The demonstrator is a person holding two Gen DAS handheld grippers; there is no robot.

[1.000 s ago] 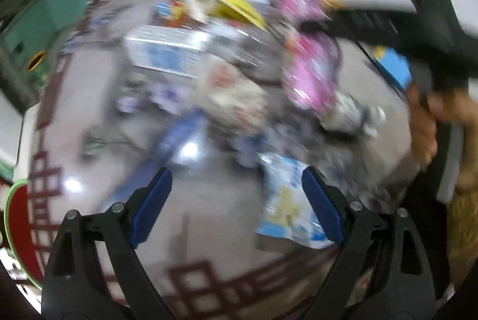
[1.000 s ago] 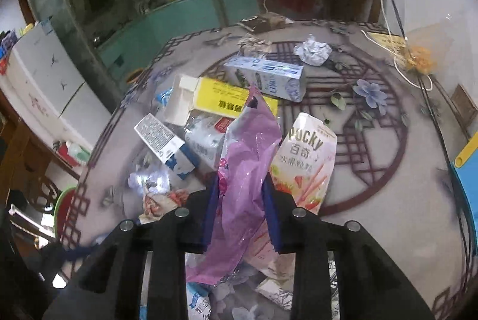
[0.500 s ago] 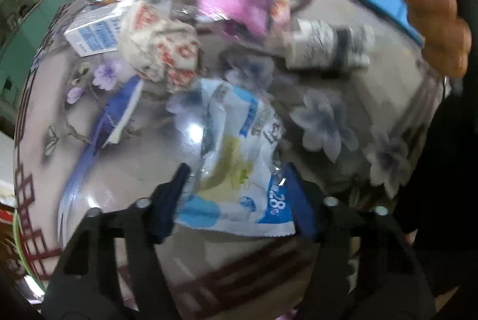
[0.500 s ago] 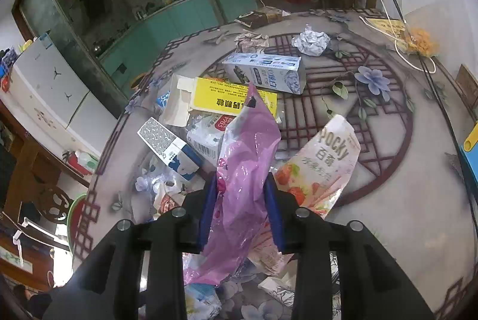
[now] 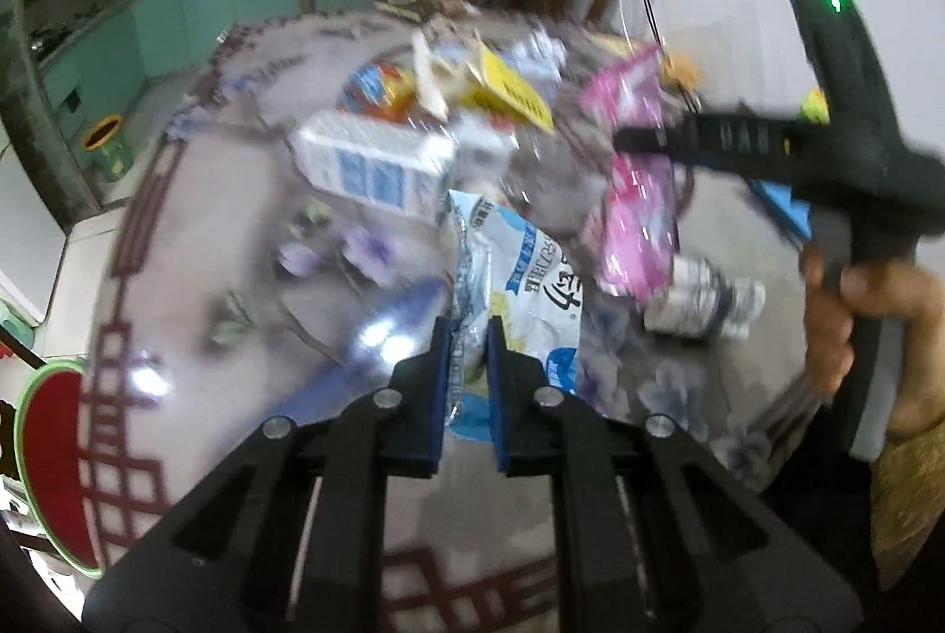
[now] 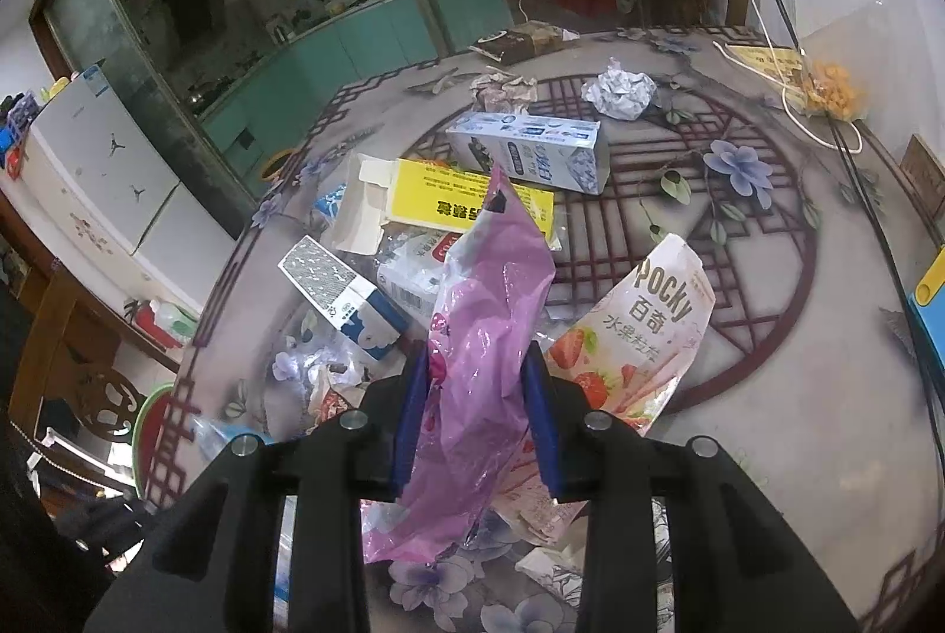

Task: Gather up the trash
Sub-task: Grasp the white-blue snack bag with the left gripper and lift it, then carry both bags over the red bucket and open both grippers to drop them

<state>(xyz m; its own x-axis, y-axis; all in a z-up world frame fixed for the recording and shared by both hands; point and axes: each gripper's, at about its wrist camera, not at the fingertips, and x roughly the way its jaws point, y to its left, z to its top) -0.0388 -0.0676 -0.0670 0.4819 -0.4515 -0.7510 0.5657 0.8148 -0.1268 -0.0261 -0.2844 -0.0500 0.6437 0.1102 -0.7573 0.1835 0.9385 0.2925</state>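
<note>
Left wrist view first, and it is smeared with blur. At the left edge sits a red dish with a green rim (image 5: 50,462), just off the round patterned table (image 5: 195,231). Centre frame, the left gripper (image 5: 469,338) is clamped tight on a white and blue snack wrapper (image 5: 520,279), its blue pads pinching the wrapper's lower left edge while the rest stands up above the fingers. Behind it lies a white and blue carton (image 5: 372,169). At the right the other tool shows from outside, black, a green light on its body, a hand (image 5: 856,332) wrapped round its grip, the pink bag (image 5: 638,225) hanging from it.

The right wrist view is sharp. At left, a small blue and white box (image 6: 348,296). In the middle the right gripper (image 6: 475,397) is closed on the pink bag (image 6: 484,314), plastic bunched between the pads and trailing below them. Only here can the print be read: a yellow box (image 6: 466,202), a milk carton (image 6: 531,152) above it, a Pocky pouch (image 6: 638,338) just right of the fingers, crumpled foil (image 6: 620,93) at upper right.
</note>
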